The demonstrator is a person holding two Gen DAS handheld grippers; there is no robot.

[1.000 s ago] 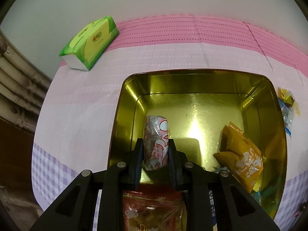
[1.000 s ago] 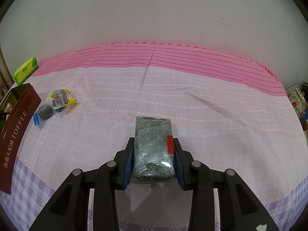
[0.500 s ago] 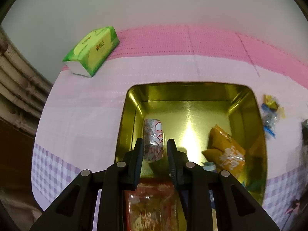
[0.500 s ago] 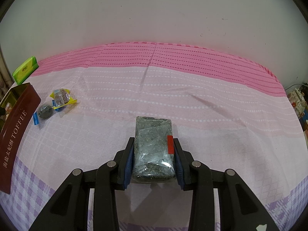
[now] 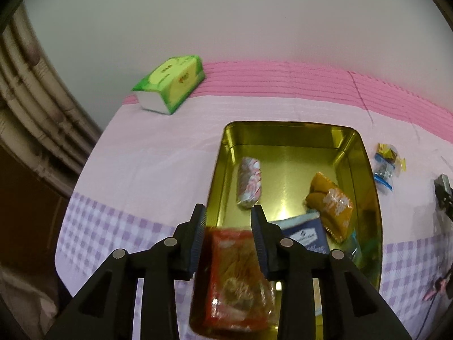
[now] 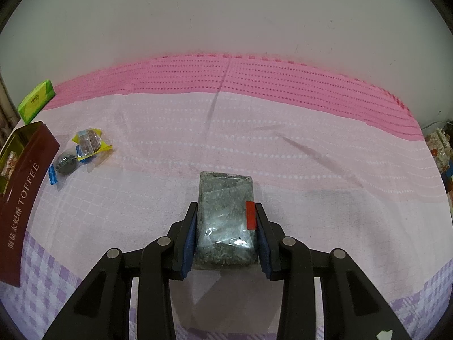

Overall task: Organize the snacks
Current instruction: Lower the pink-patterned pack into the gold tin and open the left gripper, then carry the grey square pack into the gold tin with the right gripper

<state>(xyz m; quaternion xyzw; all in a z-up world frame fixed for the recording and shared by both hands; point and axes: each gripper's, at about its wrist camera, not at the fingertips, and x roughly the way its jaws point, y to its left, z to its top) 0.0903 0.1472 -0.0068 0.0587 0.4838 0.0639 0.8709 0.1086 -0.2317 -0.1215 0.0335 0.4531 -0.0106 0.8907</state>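
Observation:
A gold tin (image 5: 365, 175) stands open on the pink cloth. In it lie a white-and-red wrapped roll (image 5: 249, 182), an orange packet (image 5: 329, 209), a blue packet (image 5: 307, 236) and a red snack bag (image 5: 236, 277). My left gripper (image 5: 228, 215) is open and empty, held above the tin's near end. My right gripper (image 6: 226, 221) is shut on a grey-green clear-wrapped snack block (image 6: 225, 221) just above the cloth. The tin's brown "TOFFEE" side (image 6: 24, 195) shows at the left of the right wrist view.
A green tissue pack (image 5: 170, 86) lies at the back left near the wall; it also shows in the right wrist view (image 6: 35, 100). Small wrapped candies (image 6: 82, 148) lie on the cloth right of the tin, also in the left wrist view (image 5: 386, 164). Pipes run along the left wall.
My left gripper let go of the white-and-red roll, which now lies in the tin, then opened and drew back and up. The right gripper has not moved.

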